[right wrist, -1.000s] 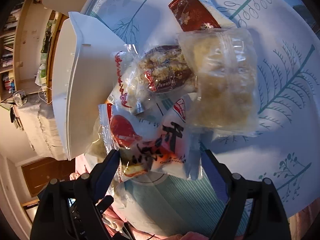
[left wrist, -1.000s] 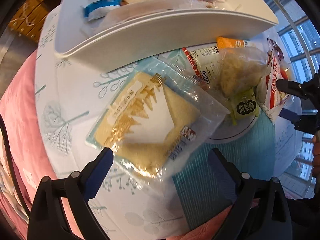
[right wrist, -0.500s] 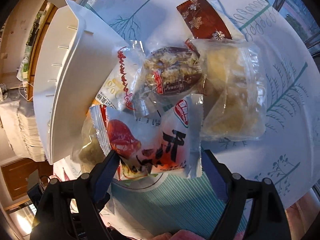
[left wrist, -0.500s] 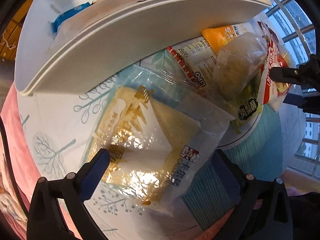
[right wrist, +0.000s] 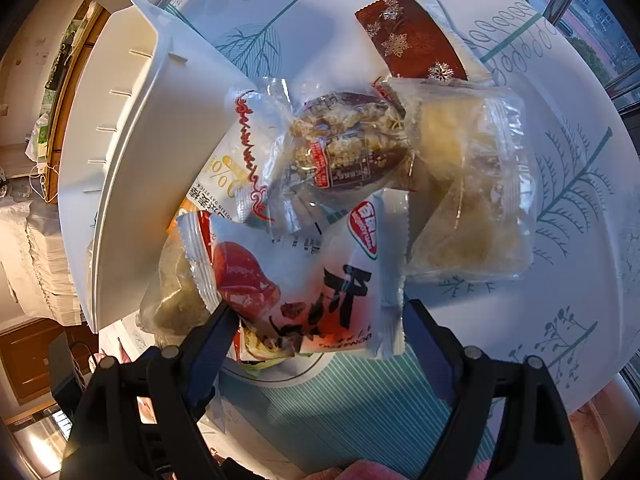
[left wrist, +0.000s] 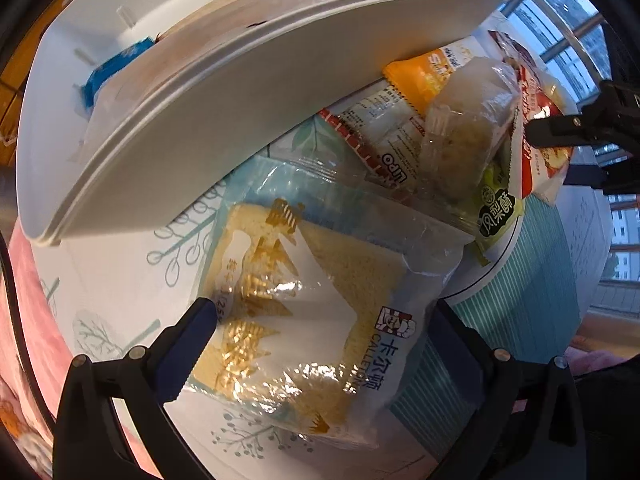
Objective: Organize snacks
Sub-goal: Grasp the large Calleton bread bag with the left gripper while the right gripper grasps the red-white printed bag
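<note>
My left gripper (left wrist: 320,332) points straight down, jaws wide astride the bread packet (left wrist: 316,316); my right gripper (right wrist: 316,328), tilted, gapes around the red-and-white packet (right wrist: 304,292).

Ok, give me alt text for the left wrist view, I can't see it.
The open left gripper straddles a clear-wrapped bread packet lying on the leaf-print tablecloth. Behind it a white bin stands beside a heap of snack packets, with the right gripper at right.
</note>
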Available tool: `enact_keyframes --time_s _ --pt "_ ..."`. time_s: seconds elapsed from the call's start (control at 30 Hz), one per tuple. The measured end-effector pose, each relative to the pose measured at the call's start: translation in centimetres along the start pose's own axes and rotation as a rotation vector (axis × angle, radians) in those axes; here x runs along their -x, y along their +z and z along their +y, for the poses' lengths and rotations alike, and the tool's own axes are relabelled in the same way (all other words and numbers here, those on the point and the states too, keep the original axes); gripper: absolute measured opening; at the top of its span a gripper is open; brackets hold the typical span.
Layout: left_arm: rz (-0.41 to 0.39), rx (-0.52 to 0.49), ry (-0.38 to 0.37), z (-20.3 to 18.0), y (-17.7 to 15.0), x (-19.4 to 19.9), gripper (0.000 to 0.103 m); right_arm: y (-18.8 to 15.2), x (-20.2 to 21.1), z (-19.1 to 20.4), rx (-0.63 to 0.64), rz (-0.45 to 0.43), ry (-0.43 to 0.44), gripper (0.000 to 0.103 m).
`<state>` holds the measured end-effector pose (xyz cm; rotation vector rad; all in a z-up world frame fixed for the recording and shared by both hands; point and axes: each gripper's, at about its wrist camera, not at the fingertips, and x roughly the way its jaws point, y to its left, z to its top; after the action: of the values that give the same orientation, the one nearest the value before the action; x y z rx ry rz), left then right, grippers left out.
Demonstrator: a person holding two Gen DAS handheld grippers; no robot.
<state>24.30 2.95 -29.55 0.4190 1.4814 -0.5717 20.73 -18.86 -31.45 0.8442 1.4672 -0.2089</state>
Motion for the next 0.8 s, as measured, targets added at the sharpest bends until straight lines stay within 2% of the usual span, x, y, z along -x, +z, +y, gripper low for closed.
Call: enact_keyframes --time_s 0.23,0.33,0.57,0.63,0.73,0.77,0.8 --pt "-0.042 -0.050 0.013 0.0 0.3 -0.7 0.103 0.0 -0.2 -0.2 0.004 -0.001 -0.004 0.084" --pt "-0.011 -0.029 -0.026 0.7 0.7 -1.8 0.103 -0.2 -0.1 -0.2 0.009 0.002 -0.009 0.084" --pt "-0.020 -0.034 -0.001 0.4 1.1 -2.3 0.103 -0.7 0.4 0.0 0.037 0.006 -0.022 0.077" --pt "-0.027 -0.030 0.010 -0.2 0.1 -2.2 0.103 -0.9 0.5 0.1 0.046 0.005 -0.022 0.075" --pt "-0.042 -0.007 0.018 -0.6 -0.3 -2.1 0.098 -1.3 0.8 0.1 0.069 0.001 -0.018 0.071" --pt "-0.047 0.000 0.024 -0.8 -0.6 -2.0 0.097 -1.4 1.0 0.2 0.081 -0.004 -0.010 0.059" --pt "-0.051 0.017 0.032 -0.9 -0.8 -1.9 0.095 -1.5 1.2 0.3 0.096 -0.007 0.004 0.059"
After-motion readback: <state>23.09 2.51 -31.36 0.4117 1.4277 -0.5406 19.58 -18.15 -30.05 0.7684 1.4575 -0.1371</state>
